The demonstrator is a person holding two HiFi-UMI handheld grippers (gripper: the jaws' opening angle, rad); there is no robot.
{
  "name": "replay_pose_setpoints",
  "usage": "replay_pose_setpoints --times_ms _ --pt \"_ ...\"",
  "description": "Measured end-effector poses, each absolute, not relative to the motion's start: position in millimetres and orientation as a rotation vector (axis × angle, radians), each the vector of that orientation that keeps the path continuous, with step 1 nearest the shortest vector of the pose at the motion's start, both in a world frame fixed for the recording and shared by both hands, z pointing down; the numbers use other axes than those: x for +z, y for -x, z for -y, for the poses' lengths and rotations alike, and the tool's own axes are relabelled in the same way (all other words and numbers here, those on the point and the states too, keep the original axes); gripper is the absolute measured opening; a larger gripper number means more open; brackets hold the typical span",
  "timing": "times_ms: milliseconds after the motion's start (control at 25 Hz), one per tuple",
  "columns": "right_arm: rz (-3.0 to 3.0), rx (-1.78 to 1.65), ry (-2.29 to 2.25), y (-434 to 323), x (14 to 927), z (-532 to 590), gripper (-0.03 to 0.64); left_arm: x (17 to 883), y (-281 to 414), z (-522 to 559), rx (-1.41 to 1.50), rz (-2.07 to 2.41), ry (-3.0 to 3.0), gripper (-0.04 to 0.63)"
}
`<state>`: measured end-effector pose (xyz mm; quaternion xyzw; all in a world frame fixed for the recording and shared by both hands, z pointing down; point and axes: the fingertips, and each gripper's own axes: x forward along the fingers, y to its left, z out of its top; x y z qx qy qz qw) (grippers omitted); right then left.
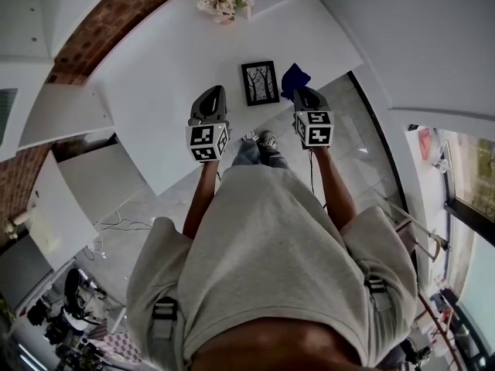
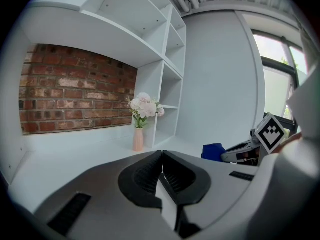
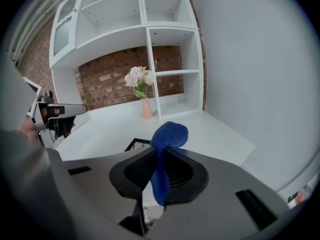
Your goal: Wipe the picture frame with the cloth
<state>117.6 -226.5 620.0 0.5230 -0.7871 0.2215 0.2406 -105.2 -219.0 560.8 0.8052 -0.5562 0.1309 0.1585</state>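
A black picture frame (image 1: 260, 83) with a tree print lies flat on the white desk (image 1: 155, 91) near its front edge. Just to its right, my right gripper (image 1: 297, 91) is shut on a blue cloth (image 1: 295, 76); the cloth (image 3: 167, 136) sticks up out of the jaws, and a corner of the frame (image 3: 136, 145) shows beyond them. To the left of the frame, my left gripper (image 1: 216, 93) is shut and holds nothing, its jaws (image 2: 161, 173) pressed together. The cloth (image 2: 214, 151) and the right gripper (image 2: 245, 152) also show in the left gripper view.
A pink vase of pale flowers (image 1: 223, 1) stands at the back of the desk beside white shelving (image 3: 172, 59). A brick wall (image 2: 75, 89) runs behind. The desk's front edge crosses just below both grippers, with tiled floor (image 1: 363, 153) beneath.
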Motion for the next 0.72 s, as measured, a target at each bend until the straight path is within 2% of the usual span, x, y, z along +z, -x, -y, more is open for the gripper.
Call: replay_pose_setpoints --times_ms 720 --pt "2.367 0.367 -1.561 -90.5 505.3 282.5 0.060 492.1 127.9 260.2 0.272 1.712 -2.403 0.018"
